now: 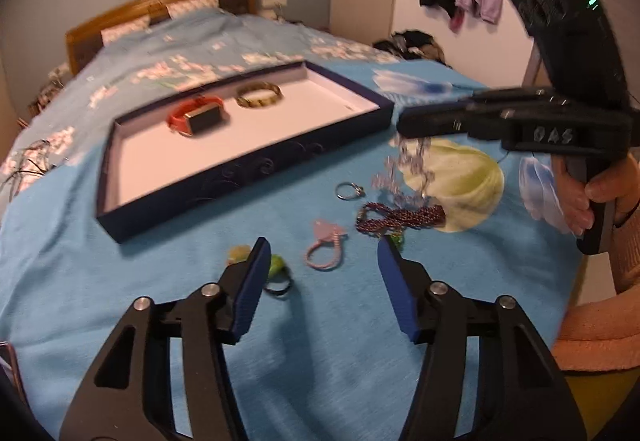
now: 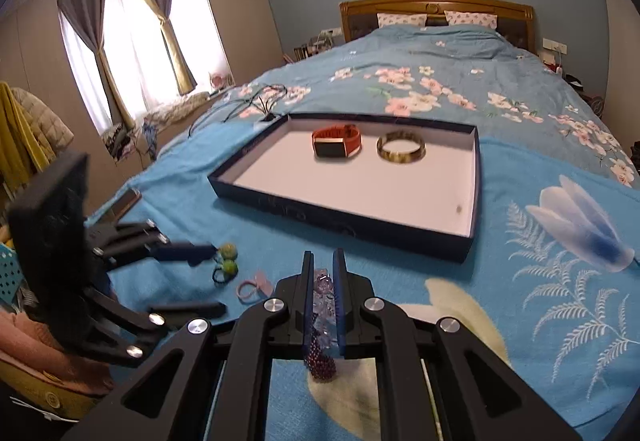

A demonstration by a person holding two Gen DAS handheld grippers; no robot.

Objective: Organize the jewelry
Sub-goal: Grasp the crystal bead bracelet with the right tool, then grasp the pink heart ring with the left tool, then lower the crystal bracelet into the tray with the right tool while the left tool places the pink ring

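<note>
A dark blue tray point(image 1: 240, 177) point(image 2: 340, 221) with a white floor lies on the bed. In it are an orange watch point(image 1: 196, 117) point(image 2: 336, 143) and a green-brown bangle point(image 1: 258, 95) point(image 2: 400, 149). My right gripper point(image 2: 323, 261) point(image 1: 404, 129) is shut on a pale purple bead bracelet point(image 2: 324, 293) point(image 1: 408, 165), which dangles above the blanket near the tray's corner. My left gripper point(image 1: 322, 245) point(image 2: 221, 279) hovers open over a pink hair tie point(image 1: 326, 251) point(image 2: 250, 289), with nothing between its pads.
On the blue blanket lie a silver ring point(image 1: 349, 191), a maroon bead bracelet point(image 1: 400, 217) and green and yellow hair ties point(image 1: 276, 269) point(image 2: 226, 261). A phone point(image 2: 126, 201) sits near the bed's left edge. Cables point(image 2: 260, 101) trail beyond the tray.
</note>
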